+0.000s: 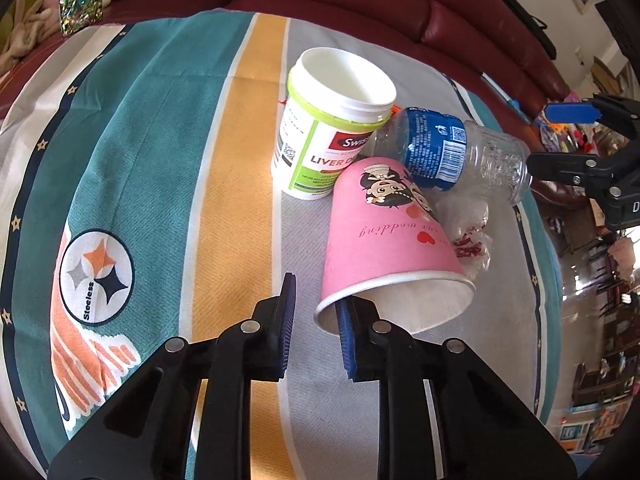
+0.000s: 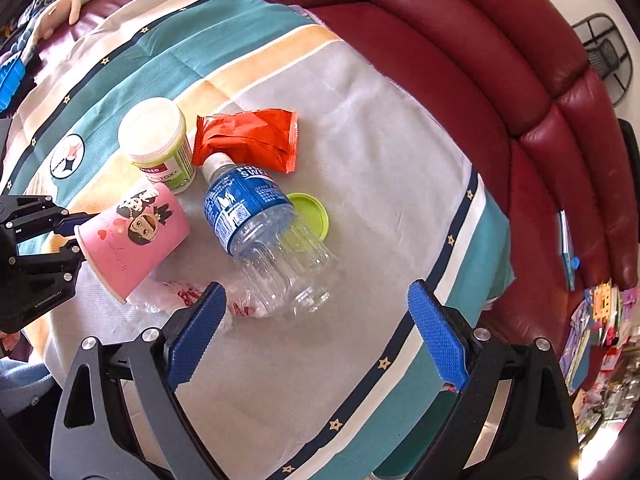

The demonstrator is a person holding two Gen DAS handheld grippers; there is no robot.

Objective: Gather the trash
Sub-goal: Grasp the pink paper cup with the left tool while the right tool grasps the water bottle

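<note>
The pink paper cup [image 1: 384,248] lies on its side on the striped cloth [image 1: 168,160], its open mouth toward the left gripper [image 1: 316,332] and its closed base leaning against the white supplement jar [image 1: 332,120] and the clear plastic bottle [image 1: 452,152] — long axis running from the gripper away toward that pile. In the left wrist view one blue pad sits just inside the cup's rim and the other outside it, the jaws narrowed about the wall; whether both pads already press on the paper I cannot tell for sure. To do this pinch well, seat the rim deeper between the pads and squeeze only lightly — thin paper buckles — then lift straight away so the base does not drag the bottle, which lies with its neck toward an orange snack wrapper [image 2: 248,136] over a green lid [image 2: 312,212]. A crumpled clear wrapper [image 1: 468,232] lies beside the cup. The right gripper [image 2: 316,332] hangs above the cloth, jaws wide apart, holding nothing.
</note>
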